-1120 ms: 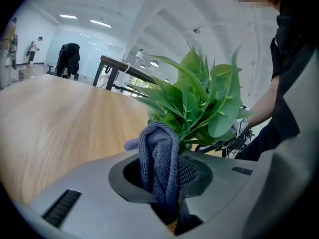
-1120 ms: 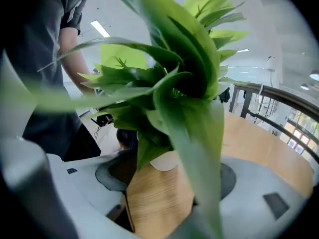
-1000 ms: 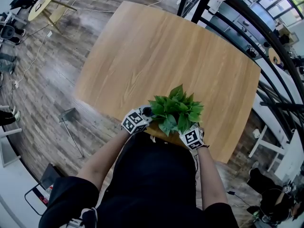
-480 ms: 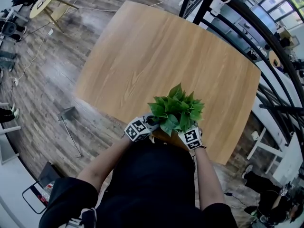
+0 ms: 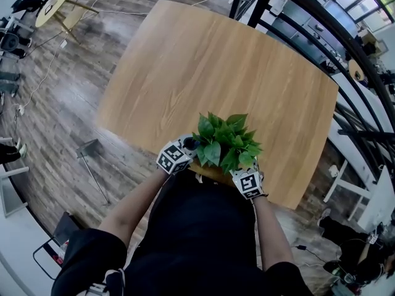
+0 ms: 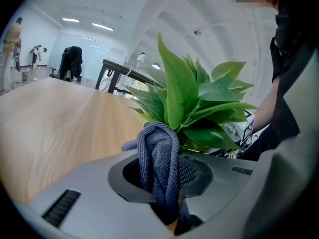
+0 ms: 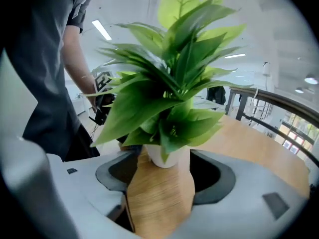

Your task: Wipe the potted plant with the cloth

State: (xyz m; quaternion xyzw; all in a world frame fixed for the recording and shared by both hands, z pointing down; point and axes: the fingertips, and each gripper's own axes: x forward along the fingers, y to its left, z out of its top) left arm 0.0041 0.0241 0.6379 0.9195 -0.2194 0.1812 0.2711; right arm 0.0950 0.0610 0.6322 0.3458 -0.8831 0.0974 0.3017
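Note:
A leafy green potted plant [image 5: 224, 142] stands at the near edge of the wooden table [image 5: 203, 66]. In the right gripper view its small white pot [image 7: 162, 156] shows under the leaves. My left gripper [image 6: 162, 180] is shut on a folded grey-blue cloth [image 6: 158, 158], and the cloth's top touches the plant's leaves [image 6: 197, 103] from the left side. My right gripper [image 7: 162, 180] stands open on the plant's right, its jaws either side of bare tabletop with the pot just beyond their tips. In the head view the leaves hide both grippers' jaws; only the marker cubes [image 5: 174, 157] show.
The plant stands close to the table's near edge, right in front of the person's body. A black metal railing [image 5: 345, 48] runs along the right. A round yellow side table [image 5: 55, 5] stands on the wooden floor far left. People [image 6: 72, 63] stand in the distance.
The left gripper with the cloth has moved up and slightly left against the plant. The foliage has shifted and spread leftward. The right gripper has barely moved.

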